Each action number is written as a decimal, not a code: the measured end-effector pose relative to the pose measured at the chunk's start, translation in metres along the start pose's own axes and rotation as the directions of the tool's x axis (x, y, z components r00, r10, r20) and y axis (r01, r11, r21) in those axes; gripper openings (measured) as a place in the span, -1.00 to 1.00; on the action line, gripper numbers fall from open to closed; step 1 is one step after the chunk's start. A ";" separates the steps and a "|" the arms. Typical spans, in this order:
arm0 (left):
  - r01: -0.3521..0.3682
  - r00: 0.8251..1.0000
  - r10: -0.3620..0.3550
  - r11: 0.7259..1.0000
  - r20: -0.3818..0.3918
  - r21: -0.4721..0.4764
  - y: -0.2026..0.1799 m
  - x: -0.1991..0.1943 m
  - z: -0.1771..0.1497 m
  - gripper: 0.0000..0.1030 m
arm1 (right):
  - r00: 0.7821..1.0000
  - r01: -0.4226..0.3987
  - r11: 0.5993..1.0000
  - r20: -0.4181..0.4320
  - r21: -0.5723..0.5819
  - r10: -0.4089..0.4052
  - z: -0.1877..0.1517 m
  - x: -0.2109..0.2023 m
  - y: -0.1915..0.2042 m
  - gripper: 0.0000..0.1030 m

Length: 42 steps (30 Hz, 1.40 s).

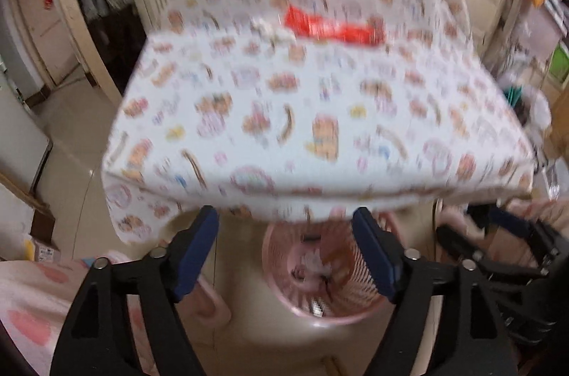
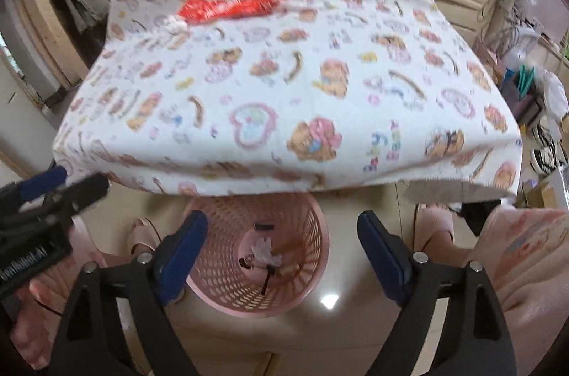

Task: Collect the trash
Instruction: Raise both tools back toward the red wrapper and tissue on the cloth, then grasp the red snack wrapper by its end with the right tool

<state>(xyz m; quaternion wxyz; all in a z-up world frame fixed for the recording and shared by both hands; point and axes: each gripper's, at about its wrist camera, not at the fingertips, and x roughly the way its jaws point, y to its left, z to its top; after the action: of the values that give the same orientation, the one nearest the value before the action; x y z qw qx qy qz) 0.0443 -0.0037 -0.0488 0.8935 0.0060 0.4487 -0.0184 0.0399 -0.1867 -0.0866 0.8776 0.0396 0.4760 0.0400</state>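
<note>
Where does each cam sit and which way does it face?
Left wrist: on the left claw, angled down past the cloth-covered table at the pink basket; right claw at right edge.
Right wrist: on the right claw, same downward angle; left claw at left edge.
Shared: table, basket, red wrapper.

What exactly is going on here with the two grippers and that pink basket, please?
A person is clearing trash off a table covered with a bear-print cloth. Both the left gripper and the right gripper are open and empty above the pink basket on the floor, which already holds scraps. A red wrapper remains on the cloth.
</note>
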 end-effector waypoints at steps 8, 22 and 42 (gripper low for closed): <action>-0.018 0.991 0.025 0.998 0.133 -0.053 0.014 -0.022 0.008 0.69 | 0.999 0.007 1.000 0.034 0.009 -0.008 0.004 -0.010 -0.004 0.73; -0.104 0.966 0.092 0.994 0.240 0.040 0.015 -0.061 0.052 0.82 | 0.974 -0.056 0.993 0.215 -0.101 0.076 0.073 -0.073 0.007 0.84; -0.023 0.964 0.029 0.999 0.264 -0.025 0.051 -0.008 0.180 0.86 | 0.953 0.085 0.996 0.291 -0.011 -0.078 0.208 -0.008 -0.045 0.89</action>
<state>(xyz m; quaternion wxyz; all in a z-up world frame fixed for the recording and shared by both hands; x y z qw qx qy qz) 0.1855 0.0431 0.0644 0.9455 -0.0003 0.3255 -0.0026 0.2119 -0.2385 0.0284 0.9393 0.0151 0.3427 0.0032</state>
